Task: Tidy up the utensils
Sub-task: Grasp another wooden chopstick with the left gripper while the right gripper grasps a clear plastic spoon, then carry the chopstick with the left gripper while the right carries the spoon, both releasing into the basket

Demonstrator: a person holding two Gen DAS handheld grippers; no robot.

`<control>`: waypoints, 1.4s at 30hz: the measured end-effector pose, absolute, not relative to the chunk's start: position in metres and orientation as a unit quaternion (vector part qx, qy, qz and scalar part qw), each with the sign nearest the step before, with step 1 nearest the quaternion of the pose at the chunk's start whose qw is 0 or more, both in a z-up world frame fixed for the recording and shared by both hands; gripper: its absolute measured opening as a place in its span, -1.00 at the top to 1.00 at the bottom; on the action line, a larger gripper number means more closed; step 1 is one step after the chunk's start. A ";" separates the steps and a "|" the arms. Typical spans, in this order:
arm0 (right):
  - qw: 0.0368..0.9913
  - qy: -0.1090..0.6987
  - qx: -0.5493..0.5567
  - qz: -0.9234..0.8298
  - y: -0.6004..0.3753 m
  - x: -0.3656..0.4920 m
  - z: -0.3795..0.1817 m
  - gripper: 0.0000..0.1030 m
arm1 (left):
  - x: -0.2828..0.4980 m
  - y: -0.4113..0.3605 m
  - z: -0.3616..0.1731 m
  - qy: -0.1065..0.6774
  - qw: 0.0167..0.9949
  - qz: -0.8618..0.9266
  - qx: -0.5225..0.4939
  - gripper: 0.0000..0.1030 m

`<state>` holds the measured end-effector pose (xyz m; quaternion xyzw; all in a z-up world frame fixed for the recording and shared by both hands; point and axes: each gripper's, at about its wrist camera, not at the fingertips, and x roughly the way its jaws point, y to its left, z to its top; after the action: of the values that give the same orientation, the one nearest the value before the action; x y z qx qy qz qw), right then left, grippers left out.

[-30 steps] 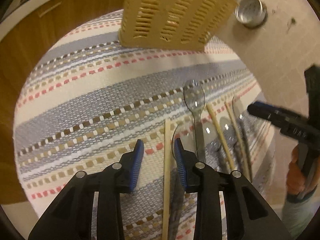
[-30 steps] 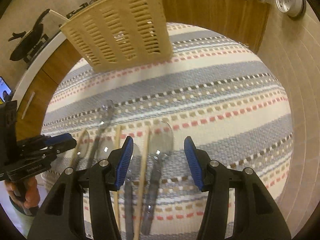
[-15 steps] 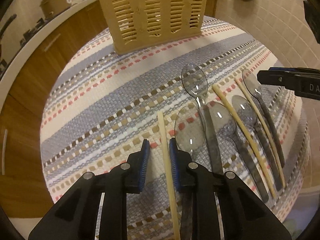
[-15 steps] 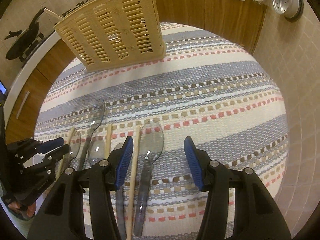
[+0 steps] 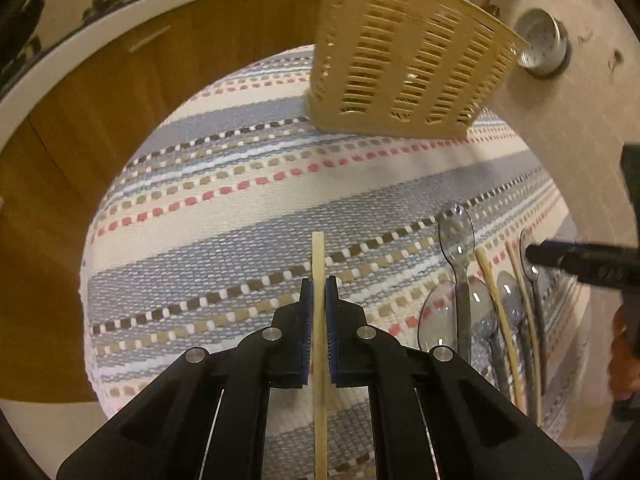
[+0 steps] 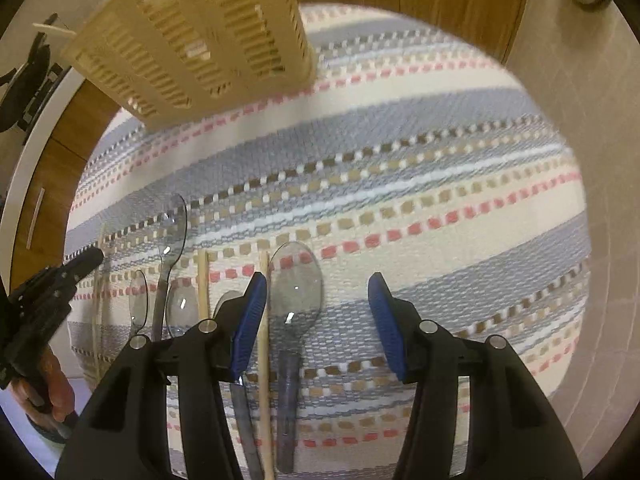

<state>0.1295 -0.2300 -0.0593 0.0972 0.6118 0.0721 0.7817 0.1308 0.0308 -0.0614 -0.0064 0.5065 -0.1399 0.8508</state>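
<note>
My left gripper [image 5: 319, 300] is shut on a pale wooden chopstick [image 5: 319, 256] and holds it above the striped mat [image 5: 224, 216]. Several clear plastic spoons [image 5: 456, 236] and chopsticks [image 5: 490, 276] lie in a row on the mat to its right. The beige slotted utensil basket [image 5: 404, 60] stands at the mat's far side. My right gripper [image 6: 318, 312] is open and hovers over a large clear spoon [image 6: 295, 292] and a chopstick [image 6: 264, 336]. More spoons [image 6: 172, 228] lie to its left. The basket also shows in the right wrist view [image 6: 192, 36].
The mat covers a round table with wooden cabinets [image 5: 100, 92] behind it. A tiled wall [image 5: 576, 120] with a metal strainer [image 5: 542, 44] is at the right. The left gripper shows in the right wrist view [image 6: 44, 300].
My left gripper has closed on the chopstick and lifted it off the mat, away from the spoons. My right gripper has dropped lower over the large spoon, still open.
</note>
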 end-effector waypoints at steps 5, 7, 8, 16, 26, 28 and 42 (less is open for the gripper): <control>0.788 0.610 0.070 0.048 -0.215 0.133 -0.061 0.04 | 0.144 0.041 -0.069 0.524 0.836 -0.154 -0.047 0.89; 0.790 0.610 0.056 0.037 -0.210 0.134 -0.062 0.04 | 0.145 0.043 -0.068 0.528 0.833 -0.159 -0.048 0.80; 0.790 0.610 0.053 0.035 -0.209 0.134 -0.063 0.04 | 0.146 0.041 -0.067 0.531 0.831 -0.160 -0.043 0.70; 0.785 0.617 0.037 0.036 -0.203 0.137 -0.063 0.36 | 0.153 -0.002 -0.066 0.548 0.824 -0.119 0.078 0.72; 0.806 0.590 -0.003 0.038 -0.187 0.130 -0.058 0.41 | 0.135 -0.011 -0.061 0.499 0.856 -0.108 0.079 0.92; 0.814 0.579 0.010 0.043 -0.186 0.115 -0.050 0.41 | 0.130 -0.004 -0.052 0.482 0.867 -0.112 0.055 0.92; 0.897 0.430 0.055 0.088 -0.217 0.073 0.040 0.41 | 0.102 0.018 0.040 0.291 0.944 -0.145 -0.056 0.92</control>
<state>0.0728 -0.2172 0.0402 0.0548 0.4297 0.0880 0.8970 0.1023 0.0184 0.0398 -0.0560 0.2912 -0.1452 0.9439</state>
